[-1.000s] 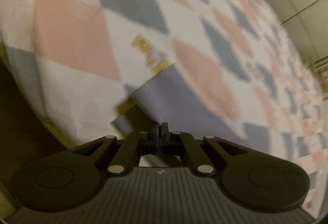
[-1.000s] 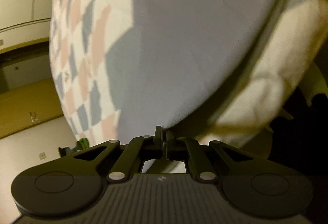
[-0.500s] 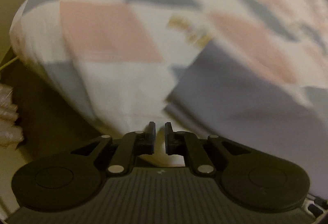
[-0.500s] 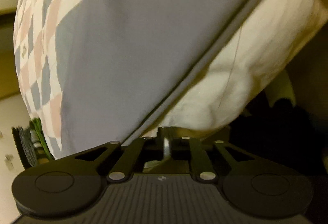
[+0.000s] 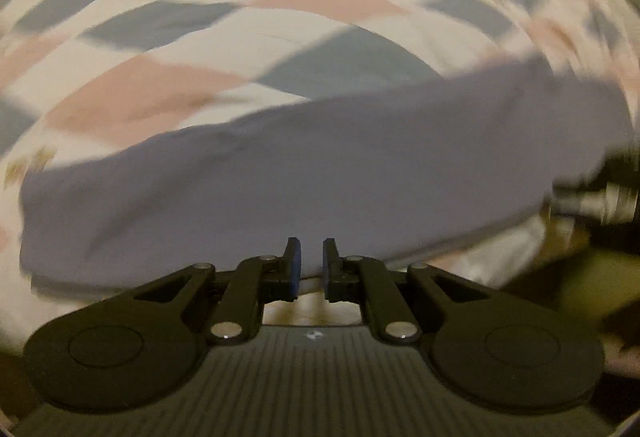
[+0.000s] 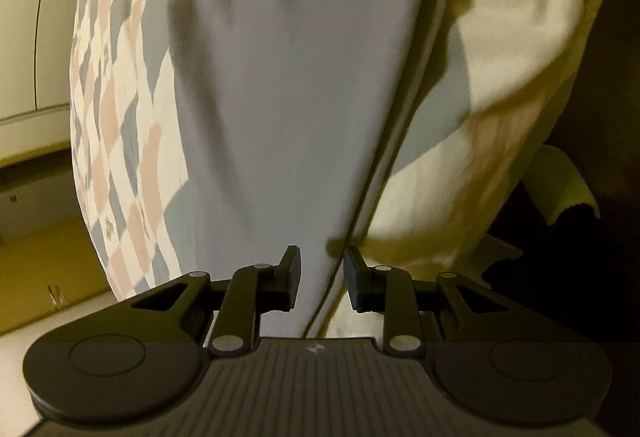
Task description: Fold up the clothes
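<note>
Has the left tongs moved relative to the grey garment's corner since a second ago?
Yes. The left tongs have shifted from the corner to midway along the near edge of the grey garment on the checked bedspread, jaws now opening, clear of the cloth.

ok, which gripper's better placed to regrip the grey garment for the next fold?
Probably right. The right gripper has the grey garment edge between its opening jaws. The left gripper, jaws also opening, sits at the garment's near edge, nothing between them.

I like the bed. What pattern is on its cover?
Pink, grey-blue and white diamonds on the bed cover, best seen from the left wrist.
</note>
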Action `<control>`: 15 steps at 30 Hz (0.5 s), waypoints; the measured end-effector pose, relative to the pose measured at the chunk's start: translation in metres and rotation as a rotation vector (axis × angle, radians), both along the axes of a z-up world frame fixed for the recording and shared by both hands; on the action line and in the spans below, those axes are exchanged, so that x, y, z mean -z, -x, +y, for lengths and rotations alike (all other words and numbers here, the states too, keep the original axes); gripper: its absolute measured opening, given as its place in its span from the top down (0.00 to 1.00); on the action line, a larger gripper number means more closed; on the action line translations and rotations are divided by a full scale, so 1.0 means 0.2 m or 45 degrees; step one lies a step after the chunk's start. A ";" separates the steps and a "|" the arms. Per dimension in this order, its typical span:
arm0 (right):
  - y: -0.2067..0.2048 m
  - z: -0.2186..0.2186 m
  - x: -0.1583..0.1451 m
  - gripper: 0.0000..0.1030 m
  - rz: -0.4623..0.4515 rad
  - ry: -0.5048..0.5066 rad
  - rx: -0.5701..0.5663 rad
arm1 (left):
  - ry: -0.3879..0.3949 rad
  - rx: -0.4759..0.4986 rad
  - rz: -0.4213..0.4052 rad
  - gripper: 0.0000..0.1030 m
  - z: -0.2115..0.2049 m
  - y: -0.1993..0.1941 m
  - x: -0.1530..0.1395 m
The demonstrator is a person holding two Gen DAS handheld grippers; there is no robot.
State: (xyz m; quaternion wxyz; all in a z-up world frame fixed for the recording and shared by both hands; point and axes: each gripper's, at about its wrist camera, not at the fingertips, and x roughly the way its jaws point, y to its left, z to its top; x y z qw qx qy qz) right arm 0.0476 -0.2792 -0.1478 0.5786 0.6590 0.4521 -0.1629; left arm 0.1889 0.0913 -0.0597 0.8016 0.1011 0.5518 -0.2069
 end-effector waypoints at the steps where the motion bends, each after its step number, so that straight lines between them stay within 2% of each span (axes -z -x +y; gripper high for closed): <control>1: 0.02 -0.02 0.01 0.72 0.003 0.000 0.001 | -0.034 0.037 -0.011 0.90 -0.04 0.01 0.02; 5: 0.05 -0.07 0.04 0.76 -0.005 0.008 0.011 | -0.087 -0.021 0.040 0.90 -0.05 -0.01 0.11; 6: 0.05 -0.08 0.05 0.82 0.012 0.020 -0.011 | -0.107 -0.063 0.079 0.89 -0.04 -0.02 0.13; 8: 0.03 -0.09 0.06 0.82 0.115 0.067 -0.104 | -0.142 -0.147 0.150 0.89 -0.01 -0.02 0.15; 9: 0.03 -0.09 0.06 0.82 0.161 0.083 -0.138 | -0.116 -0.189 0.130 0.89 0.01 -0.02 0.12; 10: 0.04 -0.10 0.03 0.82 0.160 0.106 -0.166 | -0.090 -0.231 0.109 0.89 0.03 -0.02 0.09; 12: 0.01 -0.10 -0.09 0.81 0.075 0.200 -0.263 | -0.038 -0.314 0.068 0.86 0.08 -0.01 0.02; 13: -0.03 -0.10 -0.15 0.81 0.019 0.284 -0.345 | -0.012 -0.356 0.047 0.78 0.10 -0.01 -0.01; 14: -0.07 -0.09 -0.21 0.80 -0.031 0.368 -0.423 | 0.009 -0.398 0.028 0.76 0.12 -0.01 -0.04; 15: -0.12 -0.08 -0.25 0.78 -0.077 0.444 -0.495 | -0.014 -0.448 0.031 0.76 0.13 -0.03 -0.02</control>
